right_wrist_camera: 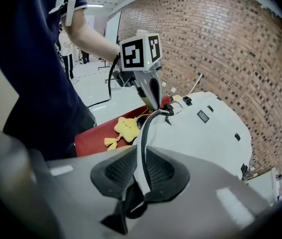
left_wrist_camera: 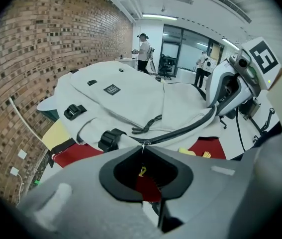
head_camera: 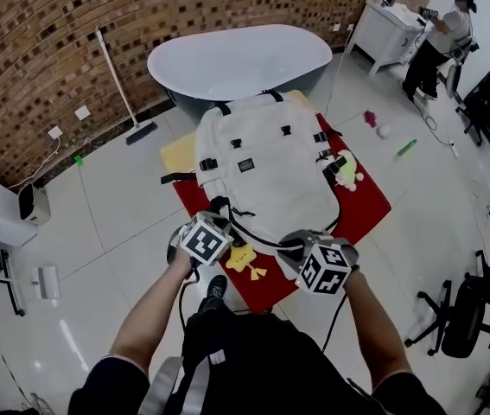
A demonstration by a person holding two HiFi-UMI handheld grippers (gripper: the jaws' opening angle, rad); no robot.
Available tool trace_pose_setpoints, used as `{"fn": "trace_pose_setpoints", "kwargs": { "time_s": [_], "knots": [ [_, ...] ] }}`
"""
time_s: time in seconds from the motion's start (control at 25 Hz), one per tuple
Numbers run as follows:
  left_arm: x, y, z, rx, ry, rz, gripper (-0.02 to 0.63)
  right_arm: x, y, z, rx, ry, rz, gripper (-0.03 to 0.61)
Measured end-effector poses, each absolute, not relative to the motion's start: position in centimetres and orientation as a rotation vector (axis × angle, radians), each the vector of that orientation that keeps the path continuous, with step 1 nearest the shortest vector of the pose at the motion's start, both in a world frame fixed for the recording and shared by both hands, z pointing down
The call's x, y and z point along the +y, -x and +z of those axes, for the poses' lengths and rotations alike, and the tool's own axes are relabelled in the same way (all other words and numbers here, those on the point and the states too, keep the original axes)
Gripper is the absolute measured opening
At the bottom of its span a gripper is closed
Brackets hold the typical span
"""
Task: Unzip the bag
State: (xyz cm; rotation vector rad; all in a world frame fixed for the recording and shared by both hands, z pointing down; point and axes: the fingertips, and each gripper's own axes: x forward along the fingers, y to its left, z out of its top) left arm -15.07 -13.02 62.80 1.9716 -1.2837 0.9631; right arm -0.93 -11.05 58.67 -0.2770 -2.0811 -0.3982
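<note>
A white bag (head_camera: 262, 171) lies flat on a red mat (head_camera: 370, 210) on the tiled floor (head_camera: 124, 214), in the middle of the head view, its far end close to a white bathtub (head_camera: 236, 59) that stands against a brick wall (head_camera: 46, 50). Both tools sit at the bag's near end, just below centre frame.

The left hand-held gripper (left_wrist_camera: 142, 147) is nearly closed – its jaw tips meet on the thin metal zipper pull (left_wrist_camera: 142, 143), which sticks up from between them at the start of the dark zipper line (left_wrist_camera: 190, 128) curving off to the right of that view.

The right hand-held gripper (right_wrist_camera: 141, 151) is narrowed onto the bag's edge: a fold of white fabric with its black zipper strip runs straight down between the ribbed pads (right_wrist_camera: 118, 171), which press it from both sides.

A yellow star charm (head_camera: 243, 258) with a tassel lies on the mat between the two tools, near the bottom edge of the bag. A small yellow-and-white toy (head_camera: 346, 171) rests at the bag's right side. A person (head_camera: 435, 41) stands at a white cabinet (head_camera: 387, 28) in the upper right of the frame – well apart from the bag.
</note>
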Motion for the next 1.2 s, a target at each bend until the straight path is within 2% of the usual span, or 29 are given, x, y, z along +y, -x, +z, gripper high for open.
{"fn": "trace_pose_setpoints", "kwargs": {
  "time_s": [0.28, 0.48, 0.56, 0.64, 0.8, 0.88, 1.2],
  "knots": [
    [-13.9, 15.8, 62.5, -1.278, -1.975, 0.917, 0.026, -11.0, 1.0, 58.9, -2.105, 0.216, -0.302, 0.065],
    [-14.5, 15.4, 58.8, -1.25, -2.0, 0.657, 0.036, -12.0, 1.1, 57.0, -2.238, 0.106, -0.073, 0.151],
    [-15.6, 15.1, 56.3, -1.268, -2.062, 0.618, 0.054, -13.1, 1.5, 55.0, -2.335, 0.038, 0.016, 0.155],
    [-16.8, 14.2, 53.7, -1.287, -2.135, 0.597, 0.054, -14.8, 2.1, 52.7, -2.438, -0.063, 0.065, 0.122],
    [-19.0, 11.3, 49.5, -1.331, -2.252, 0.472, 0.04, -18.2, 2.7, 48.2, -2.629, -0.328, 0.126, 0.005],
    [-20.1, 9.8, 47.6, -1.352, -2.288, 0.38, 0.005, -19.7, 2.5, 46.2, -2.695, -0.457, 0.174, 0.005],
    [-22.2, 5.3, 42.6, -1.338, -2.426, 0.162, 0.003, -22.1, 0.4, 40.6, -2.871, -0.76, 0.25, 0.003]
  ]
}}
